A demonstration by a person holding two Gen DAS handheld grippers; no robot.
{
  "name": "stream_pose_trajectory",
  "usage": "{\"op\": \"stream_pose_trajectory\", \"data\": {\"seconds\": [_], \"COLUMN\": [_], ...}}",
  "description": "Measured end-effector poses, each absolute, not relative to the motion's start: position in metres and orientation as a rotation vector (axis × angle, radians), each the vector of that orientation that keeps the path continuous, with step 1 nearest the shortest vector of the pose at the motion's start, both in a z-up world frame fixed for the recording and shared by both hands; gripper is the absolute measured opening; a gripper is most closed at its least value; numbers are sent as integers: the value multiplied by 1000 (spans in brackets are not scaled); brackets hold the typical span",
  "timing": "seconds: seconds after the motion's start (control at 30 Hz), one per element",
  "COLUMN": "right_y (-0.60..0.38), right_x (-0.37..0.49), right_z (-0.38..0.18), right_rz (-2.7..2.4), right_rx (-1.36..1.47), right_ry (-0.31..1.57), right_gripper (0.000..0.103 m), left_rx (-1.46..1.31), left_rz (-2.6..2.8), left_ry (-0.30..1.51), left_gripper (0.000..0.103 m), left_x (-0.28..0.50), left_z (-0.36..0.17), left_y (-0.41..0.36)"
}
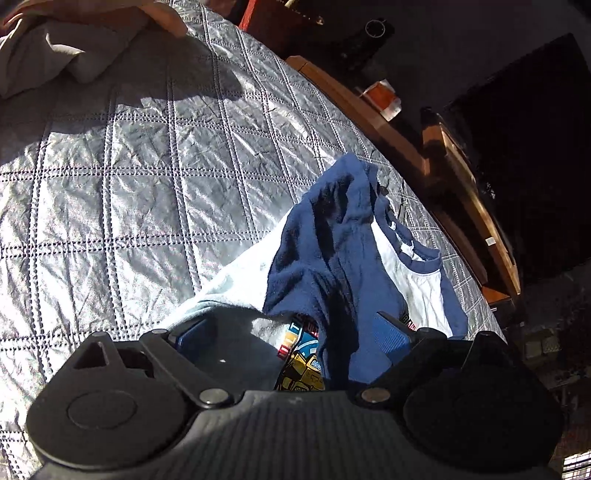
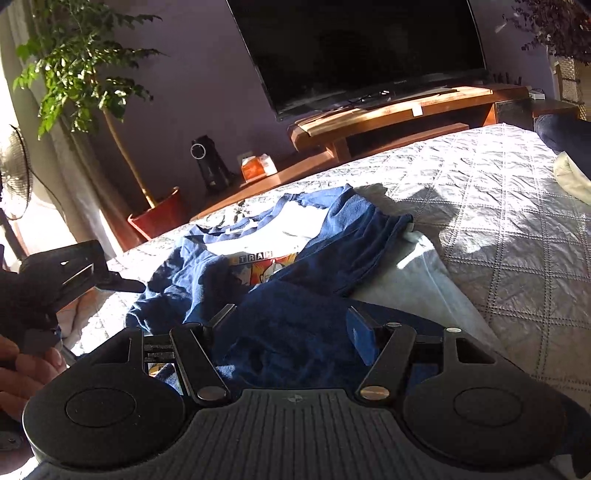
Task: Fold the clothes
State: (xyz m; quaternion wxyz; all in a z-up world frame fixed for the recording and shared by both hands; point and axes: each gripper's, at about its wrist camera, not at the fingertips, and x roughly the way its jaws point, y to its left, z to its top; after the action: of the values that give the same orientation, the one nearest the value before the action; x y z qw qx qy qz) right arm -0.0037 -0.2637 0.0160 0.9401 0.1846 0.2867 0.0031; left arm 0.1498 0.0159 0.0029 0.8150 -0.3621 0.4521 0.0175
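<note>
Your left gripper (image 1: 295, 332) stands with its jaws wide apart and pressing on nothing; a fold of the blue sleeve (image 1: 325, 251) hangs between the blue pads (image 1: 391, 336), though whether cloth touches them cannot be told. Your right gripper (image 2: 291, 332) is likewise spread, with dark blue cloth lying between its fingers and no pinch visible. The shirt (image 2: 280, 236), white-bodied with blue sleeves, a blue collar and a coloured print on the chest, lies crumpled on the quilted bedspread (image 1: 129, 184) near the edge of the bed that faces the wooden bench (image 2: 388, 110); one sleeve is thrown across the print, and a pale panel of the shirt spreads flat beside it. In the right wrist view your left gripper (image 2: 110, 277) hovers at the shirt's far sleeve, your hand (image 2: 22, 373) below it. A grey cloth (image 1: 55, 55) sits at the far corner of the bedspread under another hand (image 1: 162, 18). A television (image 2: 362, 48) rests on the bench, a potted plant (image 2: 92, 74) beside it.
</note>
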Motion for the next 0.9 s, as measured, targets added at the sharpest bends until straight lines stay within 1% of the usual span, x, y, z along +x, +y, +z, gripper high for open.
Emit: {"op": "stream_pose_trajectory", "data": {"seconds": [0.17,0.33,0.47,0.57,0.77,0.87,0.9], "right_y": [-260,-259,-260,-259,-258,-258,-257], "right_x": [-1,1,1,2,2,3,2], "right_z": [14,11,10,10,10,10,10], "right_rz": [19,15,11,14,19,24,28], "right_rx": [370,370,372,367,344,342,338], "right_ry": [605,630,635,639,643,642,641], "right_gripper": [71,72,72,73,75,75,75], "left_rx": [-738,-480,-427,-514,-875,-930,-932], "left_rz": [-18,56,57,1,-122,-105,-76], "left_ry": [962,946,939,919,835,813,804], "left_gripper": [90,90,91,98,98,98,96], "left_x": [153,155,154,156,158,158,158], "left_z": [3,9,6,4,-5,-10,-11], "left_y": [3,-24,-28,-23,7,14,18]}}
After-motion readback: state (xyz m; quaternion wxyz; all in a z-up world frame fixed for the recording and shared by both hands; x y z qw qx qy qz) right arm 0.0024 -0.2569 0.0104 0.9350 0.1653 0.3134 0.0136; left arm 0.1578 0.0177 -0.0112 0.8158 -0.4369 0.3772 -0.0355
